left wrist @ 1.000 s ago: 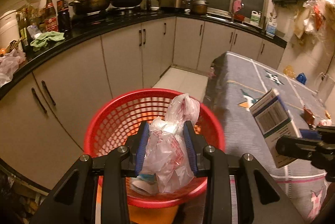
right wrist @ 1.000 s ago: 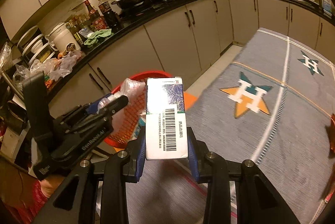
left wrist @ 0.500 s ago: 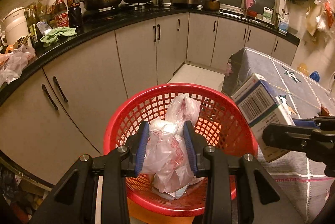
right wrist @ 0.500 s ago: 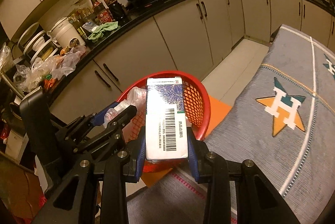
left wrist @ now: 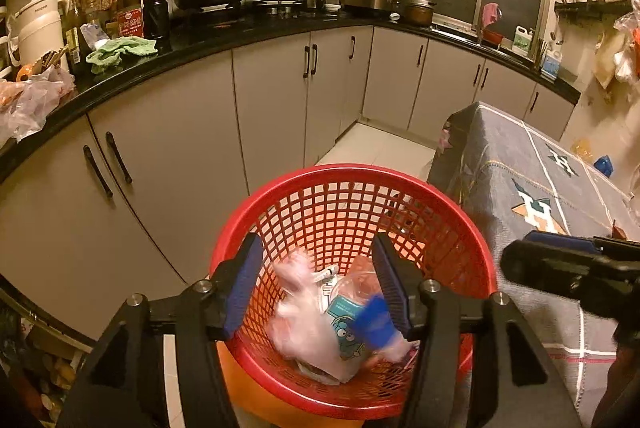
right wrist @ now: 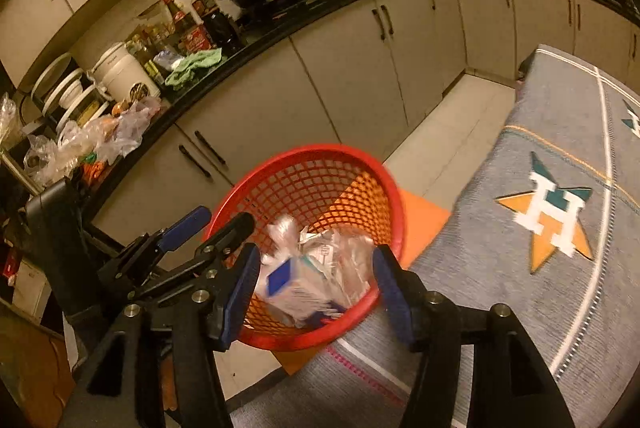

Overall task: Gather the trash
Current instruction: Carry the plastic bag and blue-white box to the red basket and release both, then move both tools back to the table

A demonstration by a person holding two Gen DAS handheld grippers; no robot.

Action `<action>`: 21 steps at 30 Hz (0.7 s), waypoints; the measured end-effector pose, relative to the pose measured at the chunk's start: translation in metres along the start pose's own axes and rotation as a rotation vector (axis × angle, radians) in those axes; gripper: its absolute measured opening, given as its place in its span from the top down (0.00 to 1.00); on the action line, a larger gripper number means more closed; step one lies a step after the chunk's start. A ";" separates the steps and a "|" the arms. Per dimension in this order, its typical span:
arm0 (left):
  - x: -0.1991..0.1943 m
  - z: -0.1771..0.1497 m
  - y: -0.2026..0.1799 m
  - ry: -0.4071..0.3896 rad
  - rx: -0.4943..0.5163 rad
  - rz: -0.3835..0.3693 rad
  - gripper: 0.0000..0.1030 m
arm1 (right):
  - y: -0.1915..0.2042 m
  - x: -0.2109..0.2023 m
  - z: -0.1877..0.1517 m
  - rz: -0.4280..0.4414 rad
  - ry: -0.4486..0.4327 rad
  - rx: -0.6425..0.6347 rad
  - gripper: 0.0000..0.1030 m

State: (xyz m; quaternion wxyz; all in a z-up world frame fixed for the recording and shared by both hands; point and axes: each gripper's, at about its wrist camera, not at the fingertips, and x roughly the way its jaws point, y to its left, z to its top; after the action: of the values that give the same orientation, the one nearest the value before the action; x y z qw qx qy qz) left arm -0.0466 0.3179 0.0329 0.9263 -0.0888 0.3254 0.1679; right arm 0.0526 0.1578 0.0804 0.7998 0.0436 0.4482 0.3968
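A red mesh basket stands on an orange stool beside the table. My left gripper is open and empty above it. A crumpled plastic bag lies blurred inside the basket, with a carton beside it. My right gripper is open and empty over the basket's near rim. The white and blue carton and the plastic bag show blurred inside the basket in the right wrist view. The left gripper's body shows at the left there.
A table with a grey star-pattern cloth stands right of the basket. Grey cabinets under a black counter with bottles, woks and a green cloth run behind. White floor tiles lie between.
Both grippers have opened. The plastic bag has dropped from the left gripper and the carton from the right gripper into the red basket.
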 end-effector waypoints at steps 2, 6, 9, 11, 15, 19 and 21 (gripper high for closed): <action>-0.005 0.000 0.001 -0.009 -0.003 0.000 0.46 | -0.004 -0.010 -0.002 -0.003 -0.016 0.004 0.39; -0.020 0.002 -0.008 -0.025 0.008 -0.016 0.46 | -0.016 -0.033 -0.009 -0.022 -0.046 0.031 0.39; -0.034 0.003 -0.018 -0.044 0.026 -0.026 0.46 | -0.026 -0.051 -0.019 -0.046 -0.060 0.040 0.39; -0.044 0.004 -0.030 -0.053 0.043 -0.045 0.45 | -0.032 -0.064 -0.026 -0.052 -0.073 0.050 0.39; -0.065 0.004 -0.059 -0.078 0.096 -0.072 0.45 | -0.048 -0.093 -0.040 -0.061 -0.104 0.083 0.39; -0.081 0.001 -0.092 -0.090 0.150 -0.104 0.43 | -0.071 -0.127 -0.056 -0.090 -0.143 0.127 0.39; -0.088 -0.001 -0.112 -0.087 0.174 -0.127 0.43 | -0.085 -0.145 -0.064 -0.101 -0.165 0.155 0.39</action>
State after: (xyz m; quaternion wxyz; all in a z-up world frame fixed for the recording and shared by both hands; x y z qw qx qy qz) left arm -0.0706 0.1915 0.0936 0.9525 -0.0212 0.2920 0.0835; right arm 0.0139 -0.0157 0.1048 0.8472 0.1151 0.4117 0.3155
